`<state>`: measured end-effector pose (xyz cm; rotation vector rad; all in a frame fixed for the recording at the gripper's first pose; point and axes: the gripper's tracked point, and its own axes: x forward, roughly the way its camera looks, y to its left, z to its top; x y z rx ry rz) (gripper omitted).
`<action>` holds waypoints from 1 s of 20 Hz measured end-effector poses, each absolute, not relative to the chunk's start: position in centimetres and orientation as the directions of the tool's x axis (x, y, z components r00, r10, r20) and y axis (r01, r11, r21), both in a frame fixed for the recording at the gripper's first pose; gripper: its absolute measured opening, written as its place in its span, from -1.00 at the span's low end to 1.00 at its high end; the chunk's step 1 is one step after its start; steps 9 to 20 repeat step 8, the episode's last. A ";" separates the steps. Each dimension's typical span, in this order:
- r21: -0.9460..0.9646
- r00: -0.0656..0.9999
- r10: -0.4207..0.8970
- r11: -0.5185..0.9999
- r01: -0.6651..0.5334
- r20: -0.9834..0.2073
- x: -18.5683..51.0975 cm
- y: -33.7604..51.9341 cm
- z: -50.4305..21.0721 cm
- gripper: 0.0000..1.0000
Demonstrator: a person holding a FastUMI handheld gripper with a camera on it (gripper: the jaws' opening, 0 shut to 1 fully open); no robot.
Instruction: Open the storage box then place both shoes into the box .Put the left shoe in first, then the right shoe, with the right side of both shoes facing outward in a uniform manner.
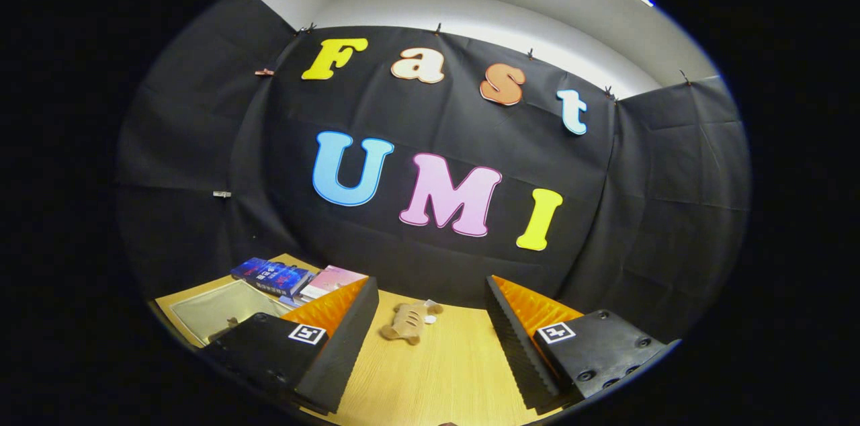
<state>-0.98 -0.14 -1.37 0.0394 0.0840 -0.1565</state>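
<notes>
- Tongs held above the wooden bench, fingers spread wide apart, nothing between them.
- Just ahead of the fingers, mid-bench toward the far edge: a small tan plush toy lying flat, with a small pale round item touching or just beside it; what that is I cannot tell.
- Far-left corner of the bench: a stack of books and a pinkish booklet next to it.
- Beside the left finger, near the left edge: a clear, shallow tray-like thing. It may be the storage box or its lid; too little shows to tell, or whether it is open.
- Something dark shows at that clear thing's near side; too small to call it a shoe.
- Progress: cannot be judged. With the box's state and the shoes' whereabouts unsettled, this could be either end of the job.
</notes>
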 end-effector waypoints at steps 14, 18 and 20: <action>0.034 0.985 -0.150 0.988 0.153 -0.082 -0.6 0.3 -1.0 0.96; 0.034 0.985 -0.150 0.988 0.153 -0.082 -0.6 0.3 -1.0 0.96; 0.034 0.985 -0.150 0.988 0.153 -0.082 -0.6 0.3 -1.0 0.96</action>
